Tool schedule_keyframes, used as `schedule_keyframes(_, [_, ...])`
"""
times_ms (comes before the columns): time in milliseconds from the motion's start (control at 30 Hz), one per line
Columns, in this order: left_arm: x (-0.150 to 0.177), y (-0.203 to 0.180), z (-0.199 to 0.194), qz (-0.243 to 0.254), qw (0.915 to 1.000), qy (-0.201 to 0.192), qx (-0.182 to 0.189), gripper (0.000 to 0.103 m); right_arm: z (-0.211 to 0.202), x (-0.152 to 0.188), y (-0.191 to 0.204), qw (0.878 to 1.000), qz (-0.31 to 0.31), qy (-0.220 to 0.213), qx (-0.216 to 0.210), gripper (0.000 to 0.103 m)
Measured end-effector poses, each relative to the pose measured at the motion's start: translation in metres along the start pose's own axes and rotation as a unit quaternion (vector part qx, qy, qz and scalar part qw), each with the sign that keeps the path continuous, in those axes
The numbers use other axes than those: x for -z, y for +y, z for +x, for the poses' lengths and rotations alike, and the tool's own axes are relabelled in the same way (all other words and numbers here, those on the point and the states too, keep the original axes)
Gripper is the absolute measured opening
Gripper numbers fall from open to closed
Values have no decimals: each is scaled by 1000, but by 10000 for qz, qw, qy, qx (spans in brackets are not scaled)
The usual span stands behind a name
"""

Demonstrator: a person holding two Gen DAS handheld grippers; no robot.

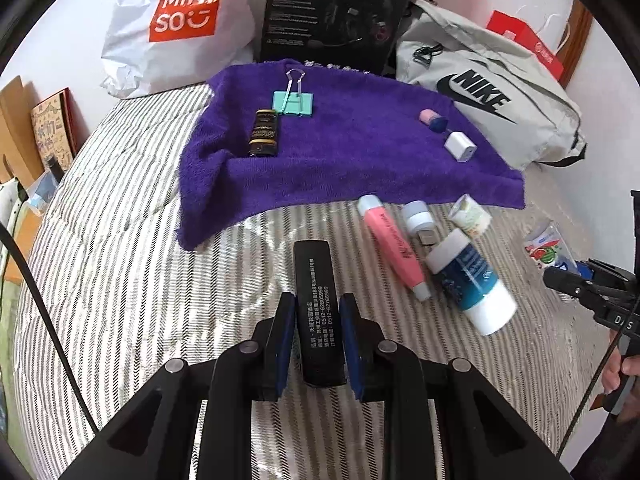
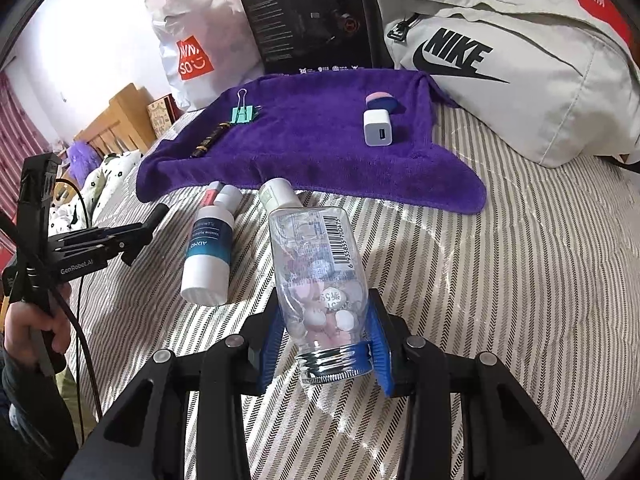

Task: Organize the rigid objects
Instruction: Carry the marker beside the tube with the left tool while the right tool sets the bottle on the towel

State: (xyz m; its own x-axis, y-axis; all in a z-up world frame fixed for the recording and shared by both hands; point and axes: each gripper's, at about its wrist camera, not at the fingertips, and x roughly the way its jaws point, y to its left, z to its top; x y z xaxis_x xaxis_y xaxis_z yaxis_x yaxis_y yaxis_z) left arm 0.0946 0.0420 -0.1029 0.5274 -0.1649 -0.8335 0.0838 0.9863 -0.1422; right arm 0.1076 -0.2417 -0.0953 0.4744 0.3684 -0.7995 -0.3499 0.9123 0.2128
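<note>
My left gripper (image 1: 318, 312) is shut on a flat black box with white print (image 1: 318, 304), held over the striped bedding. My right gripper (image 2: 326, 314) is shut on a clear jar of pink and white tablets (image 2: 320, 280) with a silver screw neck. A purple towel (image 1: 352, 152) lies ahead, bearing a teal binder clip (image 1: 294, 100), a black-and-gold case (image 1: 263, 133), a pink-and-blue eraser (image 1: 432, 119) and a white charger plug (image 1: 460, 146). A pink highlighter (image 1: 394, 246), a blue-and-white bottle (image 1: 472, 280) and two small containers lie by the towel's front edge.
A Miniso bag (image 1: 176, 20), a black product box (image 1: 336, 12) and a grey Nike bag (image 1: 492, 100) line the back against the wall. The striped bedding (image 1: 140, 260) spreads to the left. The other gripper shows at the left of the right wrist view (image 2: 100, 240).
</note>
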Motion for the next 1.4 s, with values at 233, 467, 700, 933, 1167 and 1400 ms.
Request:
schedule_keyframes(233, [0, -1, 4, 37, 10000, 1, -16, 22, 8, -2, -4, 9999, 97, 59, -130, 39])
schedule_keyframes(467, [-4, -1, 2, 58, 10000, -27, -24, 22, 9, -2, -5, 9998, 129, 66, -141, 39])
schedule_keyframes(700, [-11, -3, -4, 132, 9999, -82, 9, 22, 7, -9, -4, 9998, 84, 39, -175, 39])
schedule_keyframes(933, [-26, -5, -9, 175, 9997, -166, 4, 22, 10, -23, 2, 9997, -17, 40, -225, 39])
schedule_keyframes(1167, [-48, -5, -14, 212, 9994, -267, -34, 22, 9, -42, 7, 9994, -98, -12, -322, 39])
schedule_keyframes(1400, [-74, -3, -11, 226, 9992, -327, -64, 22, 17, -62, 9, 9991, -101, 32, -419, 39])
